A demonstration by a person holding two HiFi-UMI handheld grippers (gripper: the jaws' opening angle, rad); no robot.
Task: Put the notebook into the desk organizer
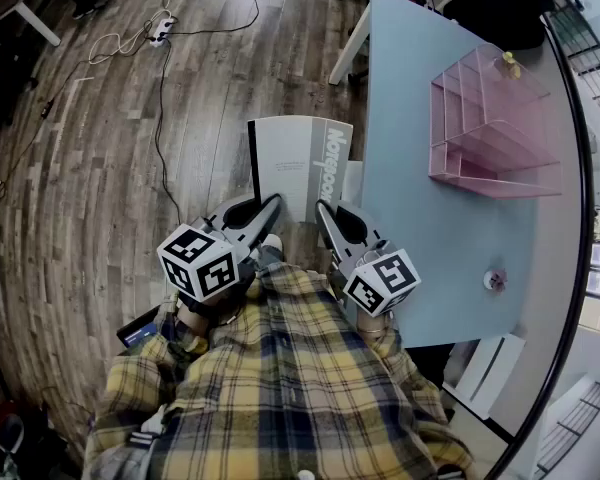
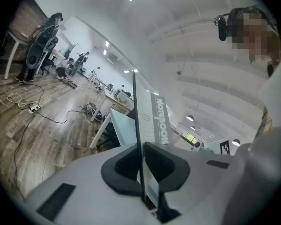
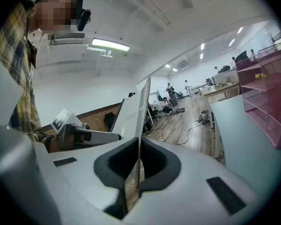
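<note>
The person's plaid shirt (image 1: 280, 368) fills the frame's bottom. Above it, the left claw (image 1: 273, 204) and right claw (image 1: 323, 210) each clamp the near edge of the notebook (image 1: 298, 163), held at centre over the wooden floor (image 1: 100, 168) beside the table (image 1: 420, 218). The pink desk organizer (image 1: 490, 128) stands on the table, upper right.

The notebook (image 1: 300, 163) has a white cover and a grey band with white lettering. The desk organizer (image 1: 490, 128), at 2 o'clock, is translucent pink; the table (image 1: 420, 238) is pale blue. The floor (image 1: 110, 168), at 10 o'clock, shows dark brown wood-grain planks. The left gripper (image 1: 272, 206) and right gripper (image 1: 323, 211) are grey, with black-and-white marker cubes. The shirt (image 1: 280, 388) is yellow-navy plaid.
</note>
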